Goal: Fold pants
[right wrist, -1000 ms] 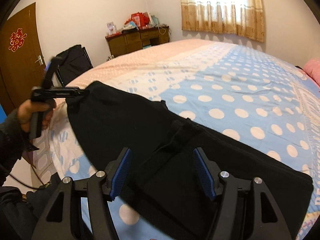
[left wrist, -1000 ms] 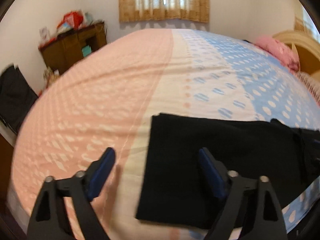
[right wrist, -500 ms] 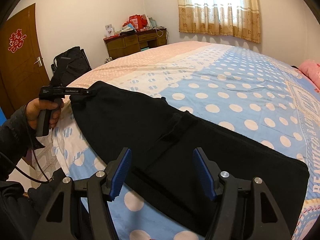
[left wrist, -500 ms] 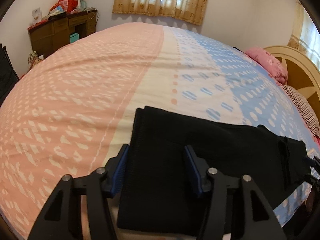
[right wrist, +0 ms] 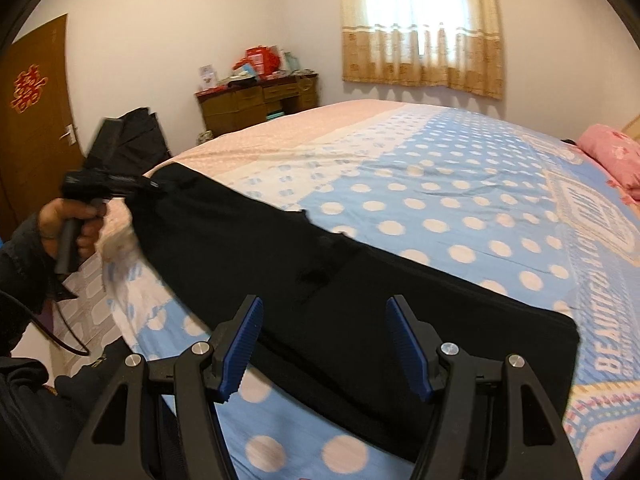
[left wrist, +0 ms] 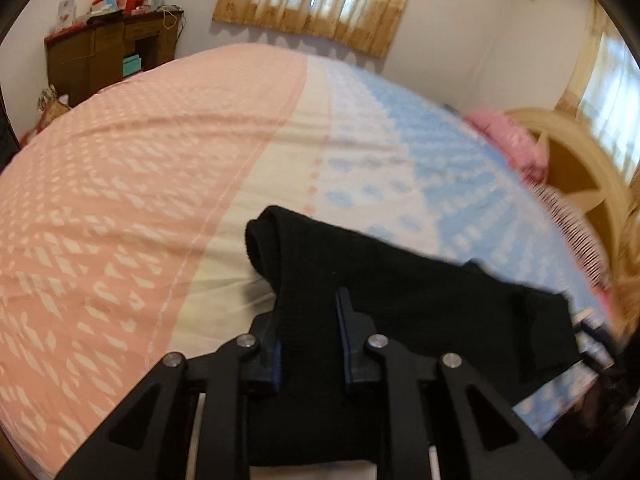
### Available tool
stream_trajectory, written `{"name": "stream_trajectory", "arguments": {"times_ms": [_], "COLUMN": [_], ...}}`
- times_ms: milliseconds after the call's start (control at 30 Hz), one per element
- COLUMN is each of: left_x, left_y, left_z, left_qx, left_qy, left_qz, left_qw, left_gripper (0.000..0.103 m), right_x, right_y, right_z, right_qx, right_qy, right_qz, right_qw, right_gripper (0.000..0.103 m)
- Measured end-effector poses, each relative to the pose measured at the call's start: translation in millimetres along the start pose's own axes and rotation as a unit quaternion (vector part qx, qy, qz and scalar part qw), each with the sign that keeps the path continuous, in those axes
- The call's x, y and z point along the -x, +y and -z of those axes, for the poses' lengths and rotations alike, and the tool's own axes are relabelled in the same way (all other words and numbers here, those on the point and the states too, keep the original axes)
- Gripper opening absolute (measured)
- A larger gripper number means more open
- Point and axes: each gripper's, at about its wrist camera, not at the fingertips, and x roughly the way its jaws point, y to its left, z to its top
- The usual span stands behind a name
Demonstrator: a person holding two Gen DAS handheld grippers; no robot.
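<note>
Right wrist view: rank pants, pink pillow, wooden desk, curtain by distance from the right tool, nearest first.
1. Pants: on the bed right in front of the open right tool.
2. Pink pillow: far right of the bed.
3. Wooden desk: beyond the bed's far end, left of centre.
4. Curtain: back wall, over the window.

Pillow versus desk is close; treat that order as tentative.

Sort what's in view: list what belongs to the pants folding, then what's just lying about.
In the job:
pants
left gripper, shut on the pants' end
right gripper, open over the pants
bed, the folding surface

Lying about:
pillow
desk
curtain
door
</note>
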Motion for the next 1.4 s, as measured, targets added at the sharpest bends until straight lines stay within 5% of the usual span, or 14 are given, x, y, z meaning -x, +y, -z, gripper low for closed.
{"name": "stream_trajectory", "arguments": {"times_ms": [300, 567, 867, 1167, 1400], "left_x": [35, 8, -52, -108, -94], "left_y": [-88, -216, -307, -347, -368], "left_z": [-23, -21, 8, 46, 48], "left_qx": [-0.015, -0.101, -0.163, -0.182, -0.186], "left_qy": [-0.026, 0.021, 0.089, 0.126, 0.123], "left_qz": [0.137, 0.208, 0.199, 0.165, 0.217], "left_qw": [0.9901, 0.9726, 0.9621, 0.961, 0.9505], "left_gripper": [0.021, 0.021, 0.021, 0.022, 0.04], "right_x": [42, 85, 86, 75, 74], "right_y": [-58, -118, -160, -160, -163], "right_z": [11, 31, 64, 73, 79], "right_qx": [-0.09, -0.188, -0.247, -0.241, -0.253], "right_qy": [-0.036, -0.075, -0.057, -0.048, -0.047], "right_qz": [0.055, 0.121, 0.164, 0.164, 0.171], "right_qw": [0.994, 0.972, 0.954, 0.955, 0.951], "right_gripper": [0.066, 0.068, 0.069, 0.069, 0.069]}}
